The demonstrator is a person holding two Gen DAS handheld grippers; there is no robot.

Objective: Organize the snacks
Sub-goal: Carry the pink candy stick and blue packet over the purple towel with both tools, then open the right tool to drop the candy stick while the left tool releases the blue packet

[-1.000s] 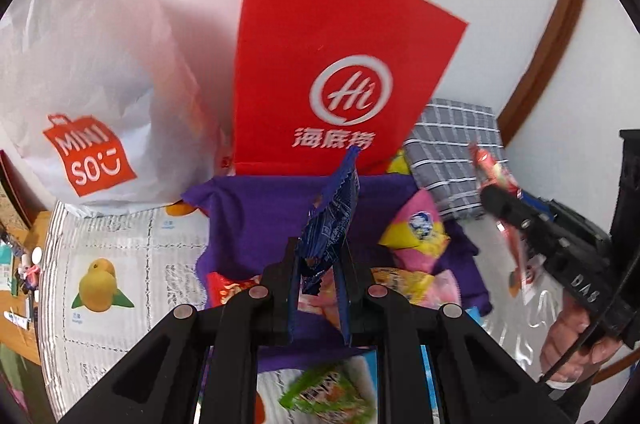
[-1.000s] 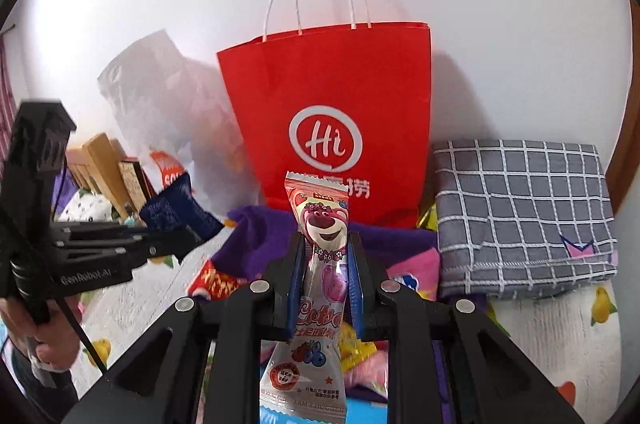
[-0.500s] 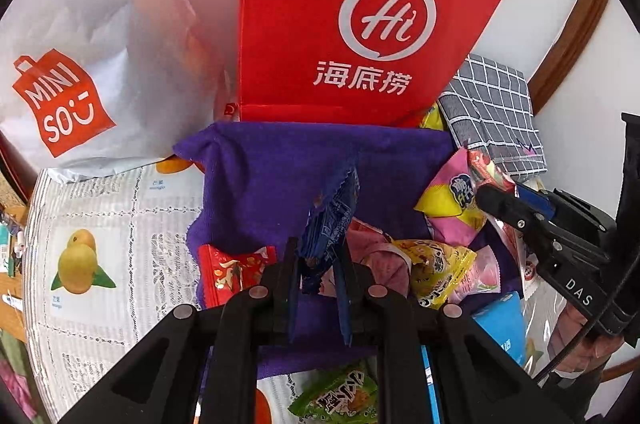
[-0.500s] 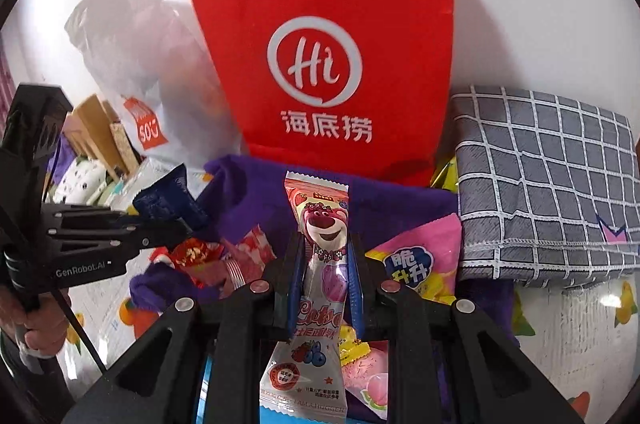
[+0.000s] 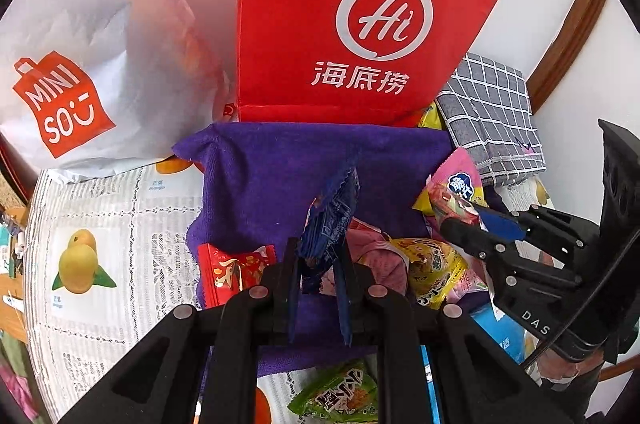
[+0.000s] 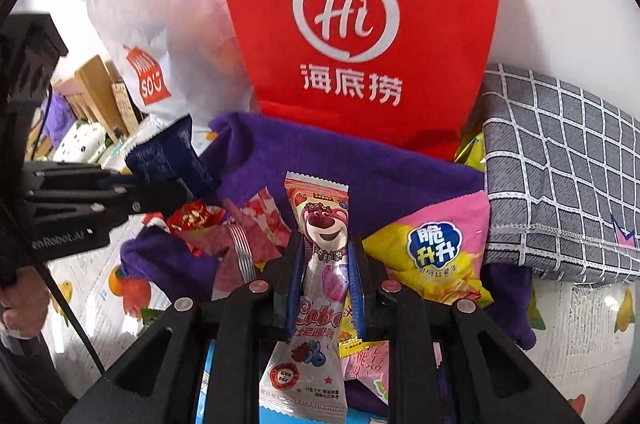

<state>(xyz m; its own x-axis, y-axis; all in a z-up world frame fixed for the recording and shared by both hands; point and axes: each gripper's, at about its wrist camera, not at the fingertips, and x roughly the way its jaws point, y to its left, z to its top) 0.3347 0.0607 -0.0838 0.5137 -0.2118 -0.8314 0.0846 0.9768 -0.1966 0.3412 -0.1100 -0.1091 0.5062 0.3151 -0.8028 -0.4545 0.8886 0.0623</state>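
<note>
Purple towel (image 5: pixel 304 160) at table's back edge, under red bag (image 5: pixel 352 16), carries snack pile. Left gripper (image 5: pixel 320 264) pinches navy packet (image 5: pixel 332 220) over towel's middle; right gripper (image 6: pixel 326 264) pinches bear-print packet (image 6: pixel 320 264) nr its front edge.

Snack packets (image 5: pixel 428 264) lie on the towel (image 5: pixel 280 176), in front of the paper bag (image 5: pixel 352 16).

Dark blue snack packet (image 5: pixel 332 220) upright, pink bear-print packet (image 6: pixel 320 264) upright, above purple cloth (image 5: pixel 280 176)
</note>
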